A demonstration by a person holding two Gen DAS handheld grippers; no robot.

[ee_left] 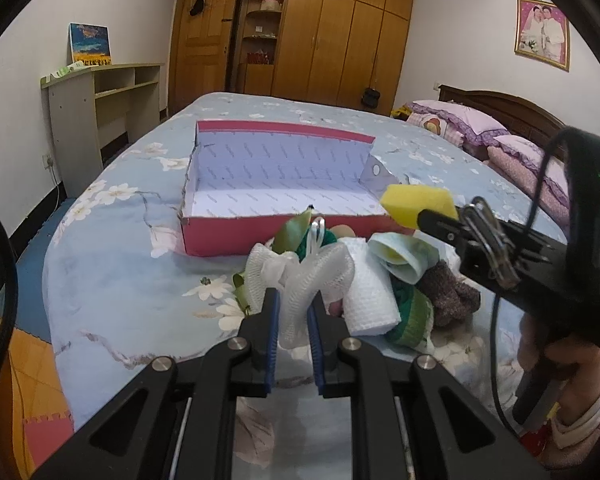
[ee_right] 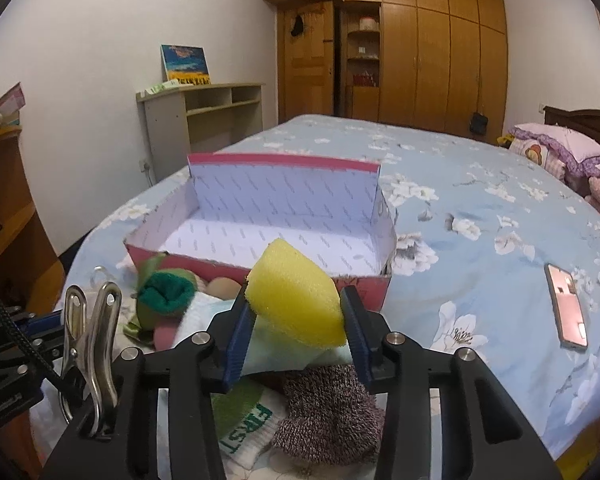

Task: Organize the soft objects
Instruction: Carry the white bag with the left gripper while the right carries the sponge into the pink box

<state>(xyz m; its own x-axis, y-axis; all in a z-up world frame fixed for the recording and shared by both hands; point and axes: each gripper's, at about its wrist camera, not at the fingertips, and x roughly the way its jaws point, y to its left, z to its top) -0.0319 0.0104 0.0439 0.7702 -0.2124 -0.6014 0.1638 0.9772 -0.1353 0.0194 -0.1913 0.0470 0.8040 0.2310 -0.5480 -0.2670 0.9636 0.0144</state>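
Observation:
An open pink cardboard box (ee_left: 236, 236) (ee_right: 256, 276) with a white printed lining lies on the bed. In front of it is a heap of soft things: a white waffle cloth (ee_left: 370, 300), a green sock (ee_right: 166, 294), a brown knitted sock (ee_left: 448, 294) (ee_right: 328, 412) and a green-and-white sock (ee_right: 246, 424). My left gripper (ee_left: 294, 304) is shut on a white mesh bath puff (ee_left: 312, 276) at the heap's near edge. My right gripper (ee_right: 296, 310) is shut on a yellow sponge (ee_right: 296, 304) (ee_left: 416, 202), held above the heap just before the box's front wall.
A pink phone (ee_right: 568, 312) lies on the blue floral bedspread (ee_left: 112, 288) to the right. Pink pillows (ee_left: 456, 120) and a dark headboard are at far right. A shelf desk (ee_left: 100, 116) and wooden wardrobes (ee_left: 340, 44) stand behind the bed.

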